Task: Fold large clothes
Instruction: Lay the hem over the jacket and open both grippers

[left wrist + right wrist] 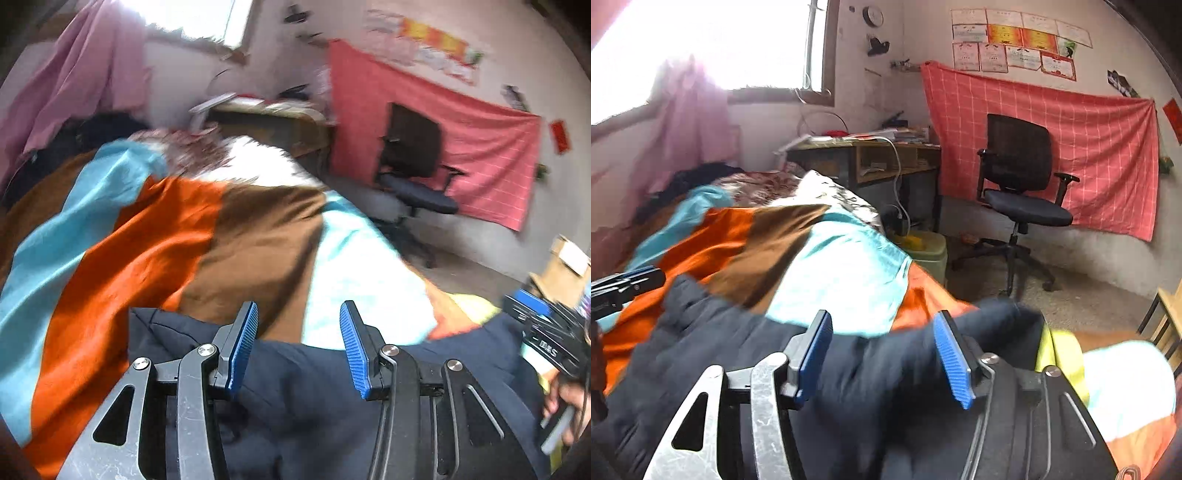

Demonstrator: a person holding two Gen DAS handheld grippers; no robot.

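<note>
1. A bed fills the left of the room, covered by a bedspread [746, 240] in orange, brown and pale blue blocks.
2. A red checked cloth [1071, 147] hangs on the far wall, with paper certificates [1004, 40] pinned above it.
3. A dark navy padded garment [713, 354] lies across the near end of the bed on top of the bedspread, under both tools.
4. A black office chair [1019, 173] stands in front of the red cloth, beside a wooden desk [886, 155] under the window.
5. The right tongs [882, 354] hang above the navy garment, blue pads parted, nothing between them.
6. The left tongs [299, 343] likewise stand apart over the garment's edge, gripping nothing.
</note>
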